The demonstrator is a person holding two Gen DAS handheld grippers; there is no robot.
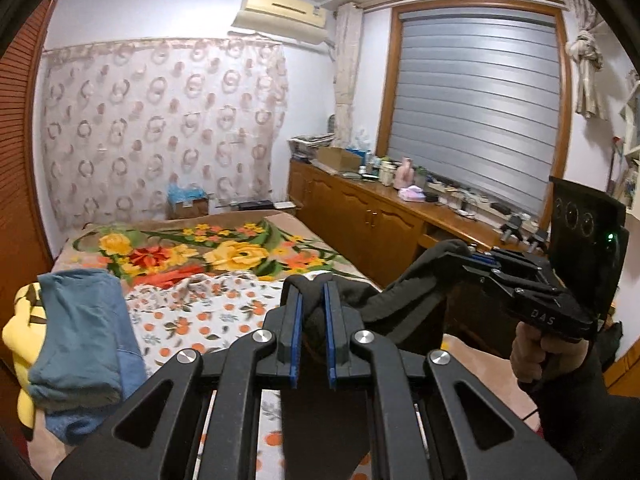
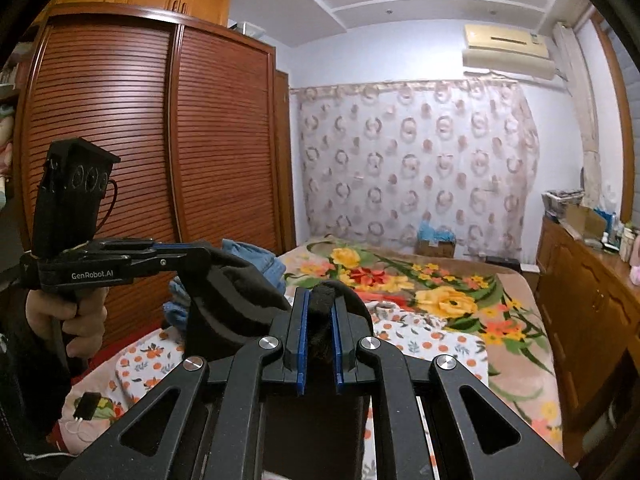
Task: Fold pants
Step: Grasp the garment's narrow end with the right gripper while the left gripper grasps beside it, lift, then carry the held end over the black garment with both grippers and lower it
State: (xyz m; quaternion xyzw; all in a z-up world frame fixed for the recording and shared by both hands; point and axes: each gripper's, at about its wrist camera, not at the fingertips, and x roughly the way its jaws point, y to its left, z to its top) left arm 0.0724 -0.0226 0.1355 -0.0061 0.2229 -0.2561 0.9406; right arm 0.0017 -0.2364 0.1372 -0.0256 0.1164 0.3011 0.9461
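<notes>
The black pants point(image 1: 404, 300) hang in the air above the bed, stretched between my two grippers. My left gripper point(image 1: 312, 300) is shut on one bunched edge of the pants. My right gripper point(image 2: 320, 300) is shut on another edge of the pants point(image 2: 236, 292). In the left wrist view the right gripper point(image 1: 472, 258) is at the right, clamped on the fabric. In the right wrist view the left gripper point(image 2: 200, 254) is at the left, clamped on the fabric. The rest of the pants hangs below, hidden by the gripper bodies.
The bed point(image 1: 192, 316) carries an orange-print sheet and a floral blanket point(image 1: 224, 252). A pile of blue and yellow clothes point(image 1: 80, 344) lies at its left edge. A wooden cabinet point(image 1: 380, 216) with clutter runs along the right. A wardrobe point(image 2: 140, 140) stands on the left.
</notes>
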